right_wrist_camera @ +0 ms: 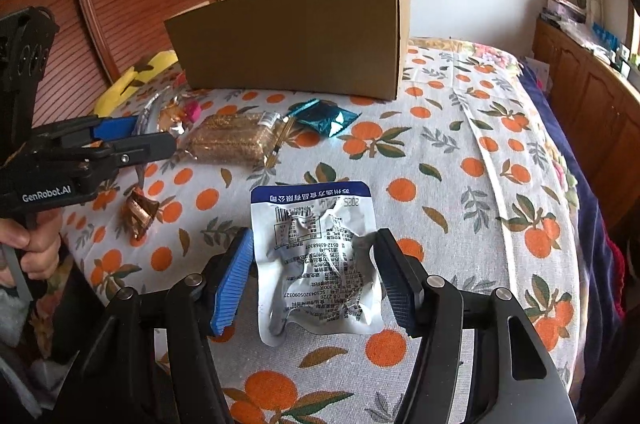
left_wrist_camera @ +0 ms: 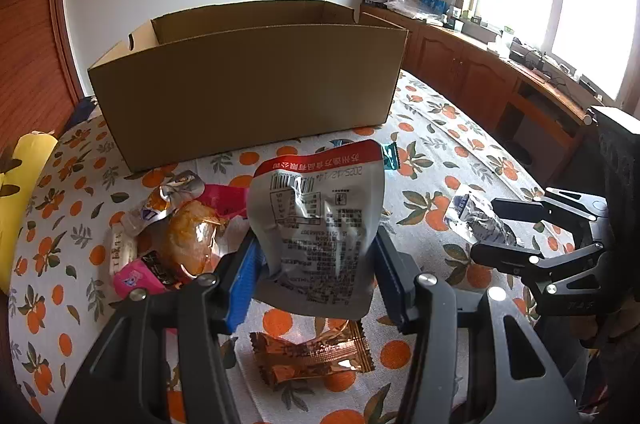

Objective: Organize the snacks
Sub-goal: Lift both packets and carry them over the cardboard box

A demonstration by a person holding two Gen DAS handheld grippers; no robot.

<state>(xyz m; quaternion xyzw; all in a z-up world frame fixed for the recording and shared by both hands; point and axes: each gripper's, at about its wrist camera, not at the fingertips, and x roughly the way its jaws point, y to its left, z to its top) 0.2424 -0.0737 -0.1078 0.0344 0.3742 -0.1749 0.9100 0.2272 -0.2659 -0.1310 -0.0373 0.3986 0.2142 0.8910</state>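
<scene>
Left wrist view first: the left gripper [left_wrist_camera: 316,264] has its jaws pressed against both sides of a silver pouch with a red top band [left_wrist_camera: 318,224], holding it upright above the orange-print cloth [left_wrist_camera: 440,151]. Under the jaws lies a bronze foil wrapper [left_wrist_camera: 312,352]. Off to the left of the jaws sits a heap of snacks, an orange bun in clear wrap [left_wrist_camera: 192,240] and a pink packet [left_wrist_camera: 134,278] among them. Straight ahead, past the pouch, stands the open cardboard box [left_wrist_camera: 248,91].

Over to the right wrist view: the right gripper [right_wrist_camera: 316,272] brackets a crumpled silver pouch with a blue top band [right_wrist_camera: 320,260], jaws touching its edges, the pouch low against the cloth. Ahead and left of the jaws lie a seeded bar in clear wrap [right_wrist_camera: 232,139] and a teal packet [right_wrist_camera: 328,119]; the box stands beyond them.
</scene>
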